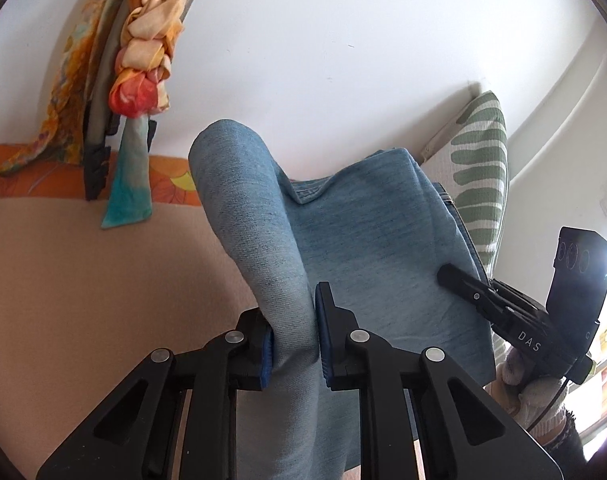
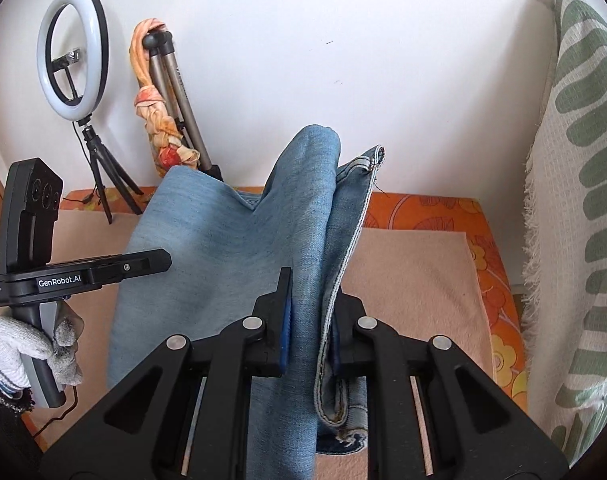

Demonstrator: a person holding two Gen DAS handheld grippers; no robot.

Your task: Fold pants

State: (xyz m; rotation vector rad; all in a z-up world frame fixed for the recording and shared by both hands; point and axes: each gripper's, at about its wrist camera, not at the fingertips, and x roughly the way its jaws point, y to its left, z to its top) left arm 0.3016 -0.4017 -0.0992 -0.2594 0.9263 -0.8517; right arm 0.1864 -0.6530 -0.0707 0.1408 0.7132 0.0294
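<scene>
Light blue denim pants [image 1: 363, 248] hang lifted between the two grippers above a beige cloth. My left gripper [image 1: 293, 340] is shut on a folded ridge of the denim. My right gripper [image 2: 309, 328] is shut on the pants [image 2: 223, 248] at a hemmed, stitched edge. The right gripper also shows in the left wrist view [image 1: 455, 276], pinching the far side of the cloth. The left gripper shows in the right wrist view [image 2: 159, 260] at the left, held by a gloved hand, its tip at the cloth's edge.
A beige cloth [image 2: 415, 280] covers an orange flowered bedcover [image 2: 499, 280]. A green-and-white leaf-print pillow [image 2: 583, 200] stands at the right against the white wall. A ring light on a tripod [image 2: 73, 56] and a second tripod with an orange scarf [image 2: 159, 120] stand at the back left.
</scene>
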